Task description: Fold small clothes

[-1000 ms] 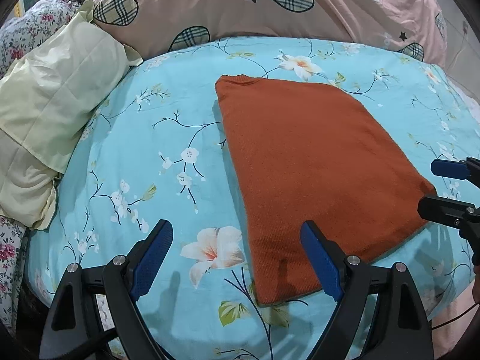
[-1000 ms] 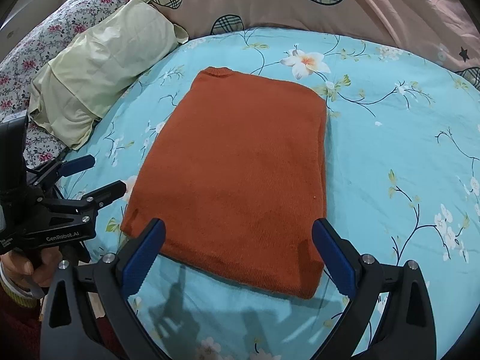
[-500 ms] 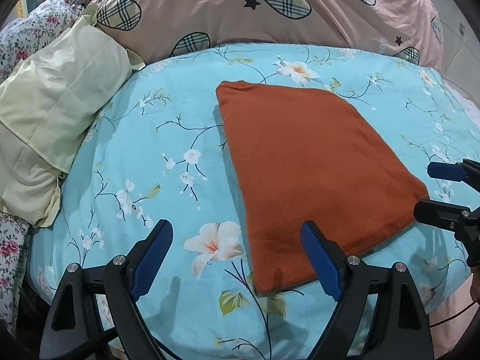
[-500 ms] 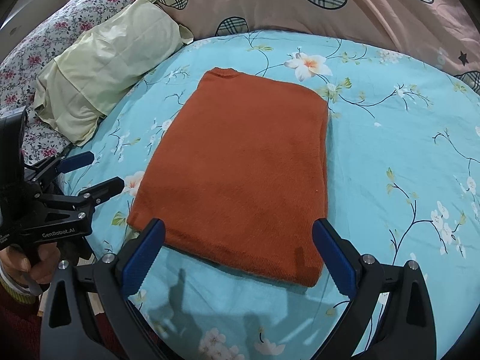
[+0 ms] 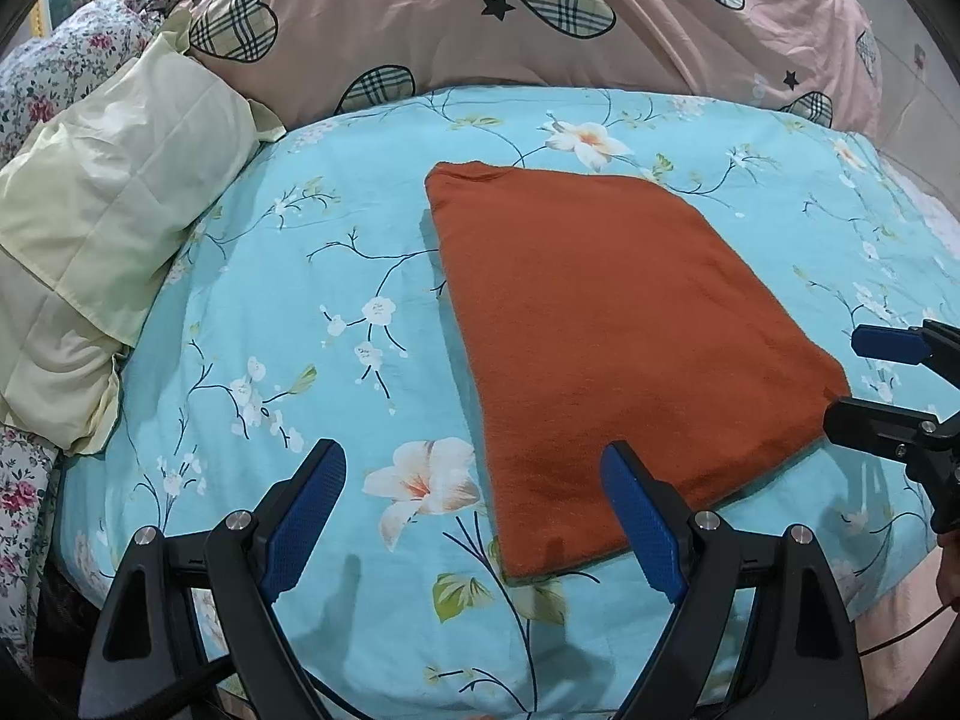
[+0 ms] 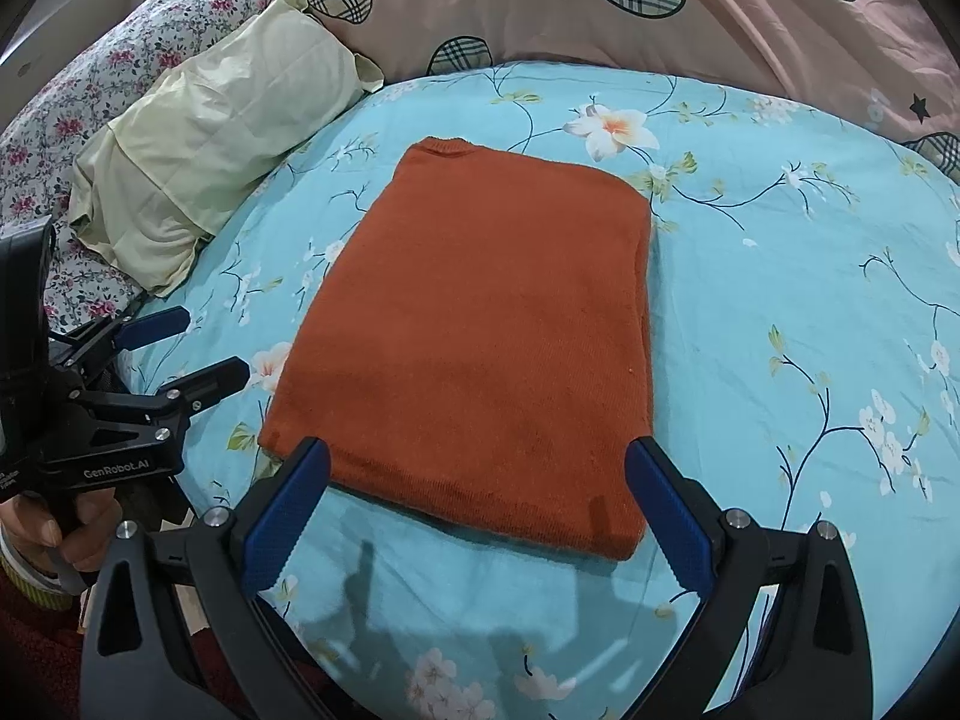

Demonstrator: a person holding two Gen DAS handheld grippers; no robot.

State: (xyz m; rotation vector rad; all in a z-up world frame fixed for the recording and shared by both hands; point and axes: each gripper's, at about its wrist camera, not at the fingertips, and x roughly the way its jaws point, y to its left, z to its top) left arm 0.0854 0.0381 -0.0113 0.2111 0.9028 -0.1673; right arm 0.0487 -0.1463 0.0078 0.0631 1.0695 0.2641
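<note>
A rust-orange knitted garment (image 5: 612,324) lies folded into a flat rectangle on the light blue floral bedsheet (image 5: 288,300); it also shows in the right wrist view (image 6: 486,348). My left gripper (image 5: 474,480) is open and empty, above the sheet at the garment's near left corner. It shows from the side in the right wrist view (image 6: 198,348). My right gripper (image 6: 477,480) is open and empty, just short of the garment's near edge. It shows at the right edge of the left wrist view (image 5: 852,378).
A pale yellow pillow (image 5: 102,228) lies at the left, seen too in the right wrist view (image 6: 222,138). A pink quilt with plaid hearts (image 5: 540,18) is piled behind the garment. A floral cover (image 6: 72,108) lies far left. The bed's near edge is below the grippers.
Both grippers have drawn back a little from the garment and stayed open. The garment has not moved.
</note>
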